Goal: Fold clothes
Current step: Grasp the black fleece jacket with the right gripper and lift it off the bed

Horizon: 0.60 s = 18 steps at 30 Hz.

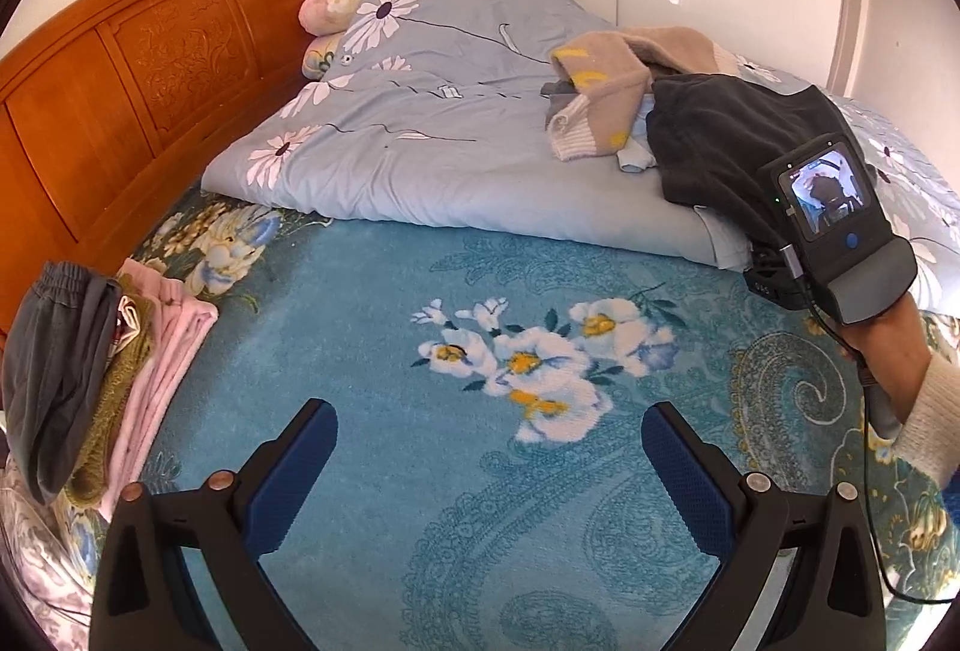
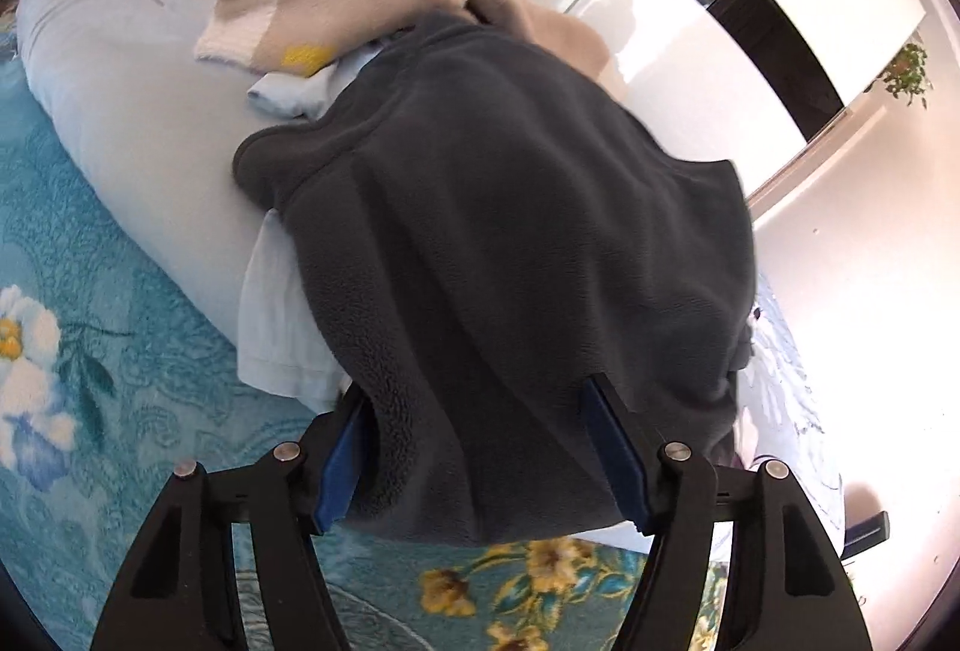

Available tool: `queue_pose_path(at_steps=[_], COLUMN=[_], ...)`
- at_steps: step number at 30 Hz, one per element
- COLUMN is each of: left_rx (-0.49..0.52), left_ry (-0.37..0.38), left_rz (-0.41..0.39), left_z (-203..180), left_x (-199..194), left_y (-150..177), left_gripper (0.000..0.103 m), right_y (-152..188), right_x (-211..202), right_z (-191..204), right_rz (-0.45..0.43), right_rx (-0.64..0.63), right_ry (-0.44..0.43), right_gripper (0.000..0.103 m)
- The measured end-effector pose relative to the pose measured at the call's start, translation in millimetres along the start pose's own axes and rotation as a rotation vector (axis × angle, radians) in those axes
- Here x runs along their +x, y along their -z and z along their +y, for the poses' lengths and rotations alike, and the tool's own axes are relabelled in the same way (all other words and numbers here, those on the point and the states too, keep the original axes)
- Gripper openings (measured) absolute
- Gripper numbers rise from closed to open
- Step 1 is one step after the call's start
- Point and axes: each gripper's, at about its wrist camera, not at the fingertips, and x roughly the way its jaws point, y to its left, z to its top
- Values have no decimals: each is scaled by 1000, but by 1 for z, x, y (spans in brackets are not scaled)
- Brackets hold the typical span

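Since the bed [image 1: 420, 471] fills most of both views, start there: teal floral blanket across the near part, a pale blue quilt [image 1: 420, 123] heaped at the far side w/ unfolded clothes on top of it. At far left, by the wooden headboard [image 1: 120, 69], sits a stack of folded items [image 1: 108, 351], grey on top, pink underneath.

The dark fleece garment [image 2: 510, 231] is the biggest piece in the unfolded pile. It drapes over the quilt's near edge on the right, its hem hanging towards the blanket. Looks thick, soft, floppy; prob. light to moderate in weight, not slippery, nothing fragile. It will sag and bunch when lifted, so one pinch point won't keep it flat. Best hold, imo: the hem or a corner, a single layer if poss., then a second corner w/ the other tool to spread it on the open blanket.

The tan sweater [image 2: 372, 3] lies behind the fleece, partly under it; a light blue item [image 2: 288, 96] peeks out between them. Both likewise soft.

The right tool [image 2: 480, 459] has its jaws fairly wide, astride the fleece's hanging hem; fabric sits between the blue pads, but a firm pinch isn't evident. The left tool [image 1: 489, 477] is wide and holds nothing, hovering over bare blanket, well apart from the pile.
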Motion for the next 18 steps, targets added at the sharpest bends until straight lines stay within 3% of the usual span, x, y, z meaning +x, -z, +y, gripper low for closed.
queue_pose_path(at_steps=[4,7,11,12,13,18], left_rx=[-43,-80,-79,-67,-59,-91], left_ry=[-12,-12,-8,-15,-18,-3], left_rz=[15,29,29,26,24,33], left_z=[15,22,23,22,23,35], left_x=[-1,-1,-4,-5,-7,-12], left_y=[5,9,13,13,13,19], left_gripper=[103,103,103,103,103,103], right_y=[-13,-24,-39,-40,-40,-55], right_x=[-10,-26,-5,-1,2,2], right_z=[-13,-35,-40,-33,-24,-16], right_rz=[-45,-132,-46,-31,-20,15], right_rx=[83,111,108,61,3,-89], right_ry=[53,144,122,119,118,145], right_gripper=[70,70,69,59,42,22])
